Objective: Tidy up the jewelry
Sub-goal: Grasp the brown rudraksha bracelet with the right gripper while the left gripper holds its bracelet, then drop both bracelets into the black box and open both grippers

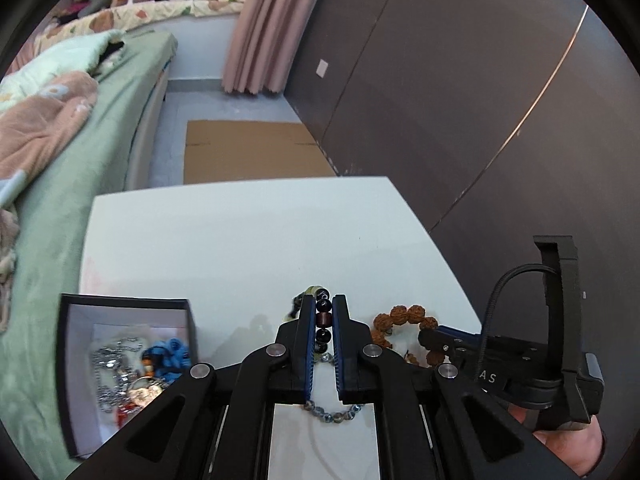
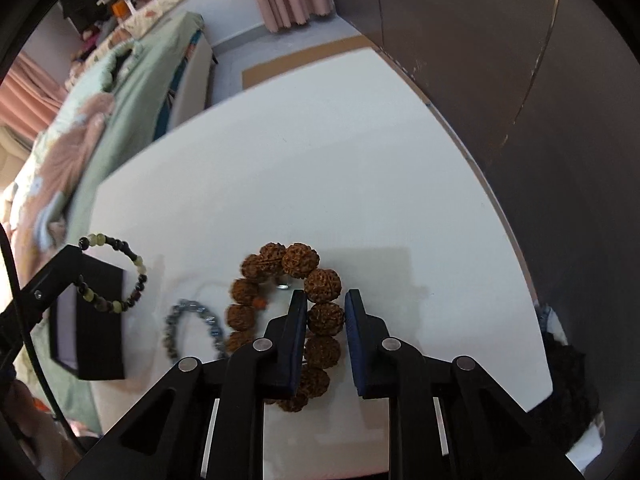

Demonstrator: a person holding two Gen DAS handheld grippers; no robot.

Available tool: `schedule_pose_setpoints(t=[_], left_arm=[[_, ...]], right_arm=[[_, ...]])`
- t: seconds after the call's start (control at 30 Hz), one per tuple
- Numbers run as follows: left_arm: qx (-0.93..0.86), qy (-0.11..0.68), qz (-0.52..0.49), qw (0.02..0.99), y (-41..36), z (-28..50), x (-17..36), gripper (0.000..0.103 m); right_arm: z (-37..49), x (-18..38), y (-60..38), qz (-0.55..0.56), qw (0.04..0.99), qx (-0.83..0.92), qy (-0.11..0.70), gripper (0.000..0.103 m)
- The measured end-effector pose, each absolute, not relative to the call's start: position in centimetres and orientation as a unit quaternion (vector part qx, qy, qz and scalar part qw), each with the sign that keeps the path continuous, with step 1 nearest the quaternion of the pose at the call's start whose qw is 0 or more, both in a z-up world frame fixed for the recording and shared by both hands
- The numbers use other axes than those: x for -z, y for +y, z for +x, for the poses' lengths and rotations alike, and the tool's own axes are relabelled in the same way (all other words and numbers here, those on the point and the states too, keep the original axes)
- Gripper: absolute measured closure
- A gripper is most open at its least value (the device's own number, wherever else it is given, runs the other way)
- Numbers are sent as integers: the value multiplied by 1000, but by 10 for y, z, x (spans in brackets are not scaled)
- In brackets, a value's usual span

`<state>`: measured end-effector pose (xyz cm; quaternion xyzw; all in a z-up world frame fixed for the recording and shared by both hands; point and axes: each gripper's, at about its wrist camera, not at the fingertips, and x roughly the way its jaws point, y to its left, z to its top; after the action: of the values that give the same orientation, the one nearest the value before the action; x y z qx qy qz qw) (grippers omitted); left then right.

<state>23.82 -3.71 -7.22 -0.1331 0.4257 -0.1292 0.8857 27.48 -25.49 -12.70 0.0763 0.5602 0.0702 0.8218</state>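
In the left wrist view, the left gripper (image 1: pixel 323 326) fills the lower middle of the frame with its jaws clamped on a dark beaded bracelet (image 1: pixel 323 320), whose beads line up between the blue pads and run on past the tips. At lower left an open black jewelry box (image 1: pixel 128 360) stands on the white surface (image 1: pixel 240 240), already holding a silver chain (image 1: pixel 110 364) and a blue piece (image 1: pixel 170 354). A small grey bead bracelet (image 1: pixel 334 414) lies on the surface under the jaws, and at lower right the right gripper reaches over a brown seed bracelet (image 1: pixel 400 314). In the right wrist view, the right gripper (image 2: pixel 326 312) sits at lower centre, its jaws narrowed around one big knobbly bead of that brown seed bracelet; the left pad seems to touch, the right shows a thin gap, so a firm hold cannot be confirmed. At middle left the dark beaded bracelet hangs from the left gripper's tip above the box. The step in hand looks like collecting bracelets for the box: next, the left should carry its bracelet over the opening and let go, while the right needs to finish closing before lifting.
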Motion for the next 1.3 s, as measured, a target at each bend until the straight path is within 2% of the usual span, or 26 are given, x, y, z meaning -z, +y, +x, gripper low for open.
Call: schedule_pose_setpoints(t=[0.53,1.1,1.13,1.17,1.2,1.23,1.27,1.3], left_arm=[[102,364,-155,913,11,191,15,95],[46,339,-183,922,65,156,5,93],[45,344,-190,918,68,158,7,91],[42,348,-198,915,71,159,8,80],[38,348,-202,915,73,159,9,60],[29,344,-206,916,77,157,8,48],[21,333,-211,919,81,154,5,31],[15,323,-214,922,84,151,1,24]], right_arm=[[239,67,-219,133,854,-128,487,83],[210,32,-153,152,867,-210,425,83],[210,32,-149,152,868,-213,423,82],[210,31,-145,154,868,-217,420,83],[209,30,-143,155,868,-222,417,83],[208,29,-140,156,868,-226,413,83],[208,28,-139,158,869,-229,410,83],[208,27,-137,161,869,-234,405,82]])
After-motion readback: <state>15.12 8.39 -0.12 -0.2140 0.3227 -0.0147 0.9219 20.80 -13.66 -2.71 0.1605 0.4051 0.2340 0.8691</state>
